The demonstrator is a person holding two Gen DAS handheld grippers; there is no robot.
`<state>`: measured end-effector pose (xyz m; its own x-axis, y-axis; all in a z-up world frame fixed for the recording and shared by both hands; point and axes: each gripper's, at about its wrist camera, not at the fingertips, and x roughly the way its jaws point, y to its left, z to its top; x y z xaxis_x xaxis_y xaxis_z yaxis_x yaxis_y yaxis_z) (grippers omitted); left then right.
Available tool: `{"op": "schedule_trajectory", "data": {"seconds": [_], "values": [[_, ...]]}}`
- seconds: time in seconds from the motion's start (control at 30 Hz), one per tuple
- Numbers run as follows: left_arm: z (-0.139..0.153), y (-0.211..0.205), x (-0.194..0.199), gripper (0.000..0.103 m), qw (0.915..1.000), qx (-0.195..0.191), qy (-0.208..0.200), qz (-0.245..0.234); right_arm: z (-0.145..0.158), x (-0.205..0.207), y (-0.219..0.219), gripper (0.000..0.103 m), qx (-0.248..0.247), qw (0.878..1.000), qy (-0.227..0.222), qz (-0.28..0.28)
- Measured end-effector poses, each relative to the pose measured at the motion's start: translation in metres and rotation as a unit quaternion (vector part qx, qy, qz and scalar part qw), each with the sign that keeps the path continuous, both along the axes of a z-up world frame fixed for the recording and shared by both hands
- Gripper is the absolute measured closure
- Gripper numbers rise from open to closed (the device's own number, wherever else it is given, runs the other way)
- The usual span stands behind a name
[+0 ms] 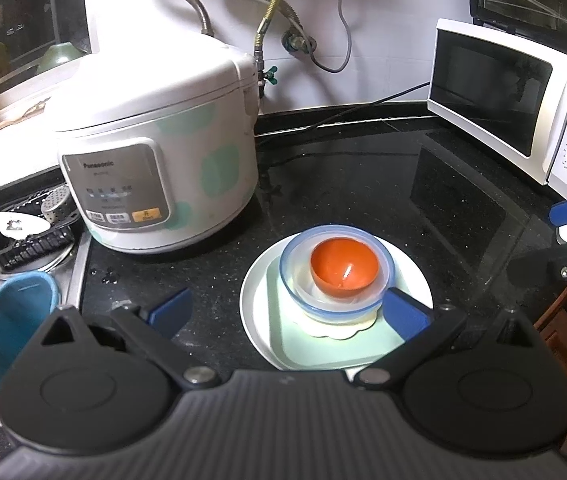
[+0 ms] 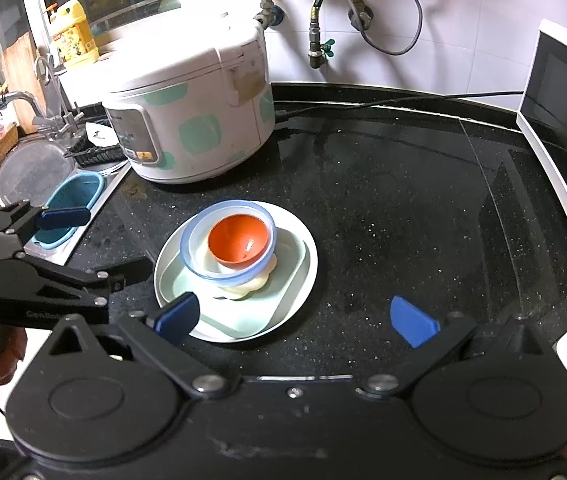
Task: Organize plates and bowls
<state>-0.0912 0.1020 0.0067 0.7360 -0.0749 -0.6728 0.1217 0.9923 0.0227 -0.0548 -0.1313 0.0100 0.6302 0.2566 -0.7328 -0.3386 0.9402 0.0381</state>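
A stack stands on the black counter: a round white plate [image 1: 255, 296] [image 2: 307, 276], a pale green square plate [image 1: 315, 348] [image 2: 187, 284], a cream flower-edged dish [image 1: 335, 330] [image 2: 243, 290], a clear blue-rimmed bowl [image 1: 295, 280] [image 2: 199, 262] and an orange bowl [image 1: 343, 266] [image 2: 237, 246] on top. My left gripper [image 1: 289, 314] is open and empty just in front of the stack, its right fingertip over the plates. It also shows at the left of the right wrist view [image 2: 83, 240]. My right gripper [image 2: 295, 318] is open and empty, near the plate's front edge.
A white rice cooker [image 1: 155, 152] [image 2: 191, 120] stands behind the stack. A microwave [image 1: 515, 104] [image 2: 563, 140] is at the right. A sink with a blue tub [image 1: 11, 324] [image 2: 73, 208] and a dark rack [image 1: 31, 236] lies at the left. Cables cross the back counter.
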Motion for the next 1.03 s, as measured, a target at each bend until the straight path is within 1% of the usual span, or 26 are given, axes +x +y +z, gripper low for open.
{"op": "schedule_trajectory", "data": {"seconds": [0.3,1.03], "values": [[-0.0006,0.001,0.0044,0.0,1.0,-0.004,0.006,-0.003,-0.0012,0.0013,-0.0035,0.0,0.001,1.0,0.001,-0.001],[0.0038,-0.0019,0.0069,0.0,0.9999,0.011,0.002,-0.012,0.0012,0.0004,-0.0083,0.0,-0.006,1.0,-0.006,0.009]]}}
